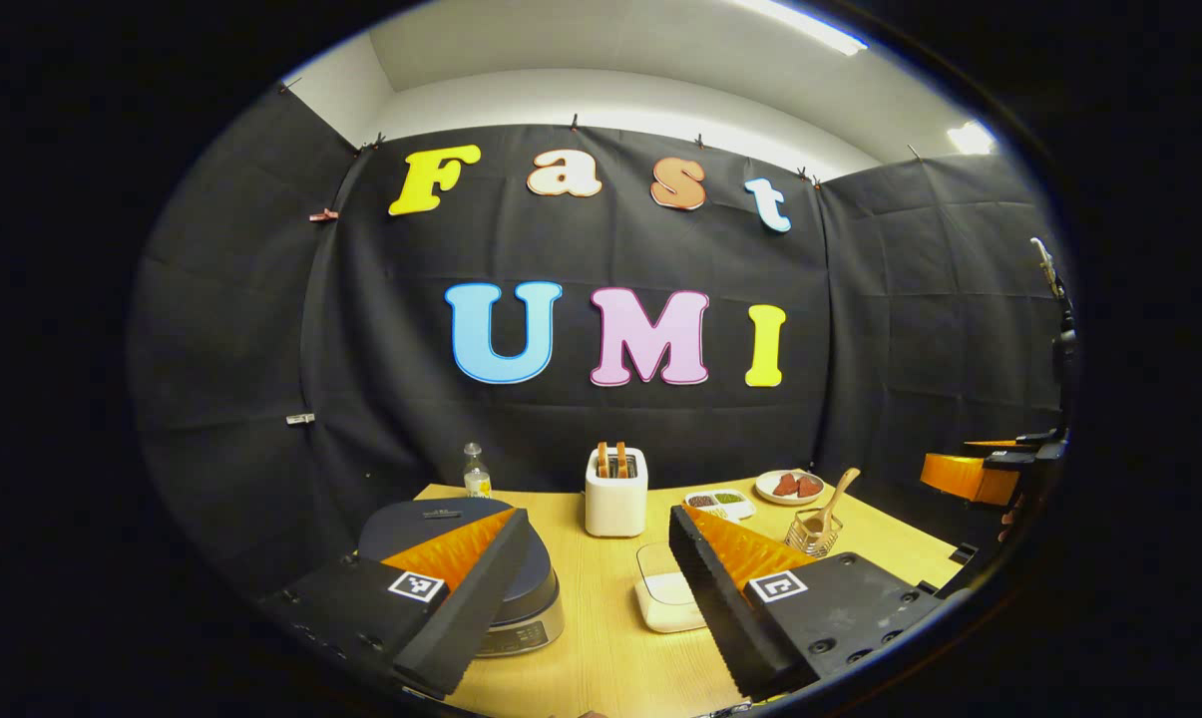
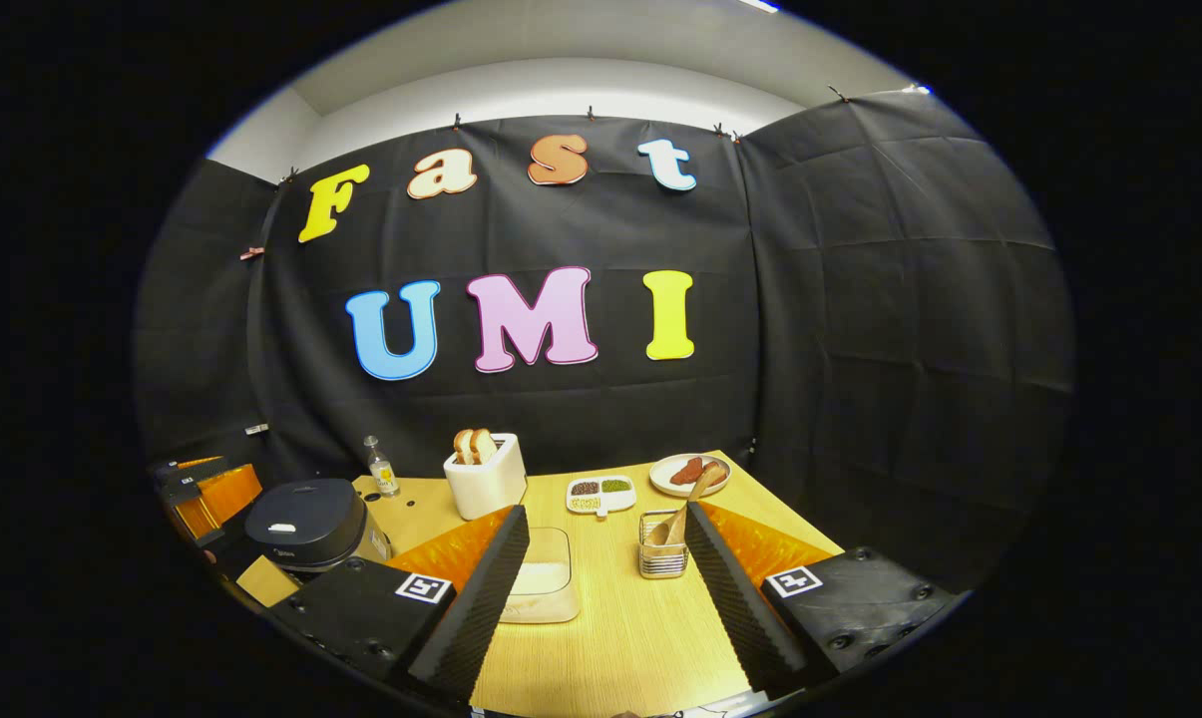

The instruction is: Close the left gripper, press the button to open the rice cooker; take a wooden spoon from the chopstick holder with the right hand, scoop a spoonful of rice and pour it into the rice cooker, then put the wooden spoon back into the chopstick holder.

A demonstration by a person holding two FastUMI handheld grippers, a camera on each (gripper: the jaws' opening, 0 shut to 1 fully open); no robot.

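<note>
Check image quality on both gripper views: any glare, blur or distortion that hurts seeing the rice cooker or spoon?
Left gripper view: ceiling lights blown out at the top, table evenly lit; strong fisheye bending; rice cooker partly hidden behind the left tongs; wooden spoon small but sharp. Right gripper view: same bending; rice cooker near the left edge with a small highlight on its lid; wooden spoon readable; no motion blur.

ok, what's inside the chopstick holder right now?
The wire chopstick holder holds one wooden spoon, bowl end down, its handle leaning out past the rim toward the plate. The right gripper's own finger covers part of the holder's side, so any smaller contents can't be ruled out.
</note>
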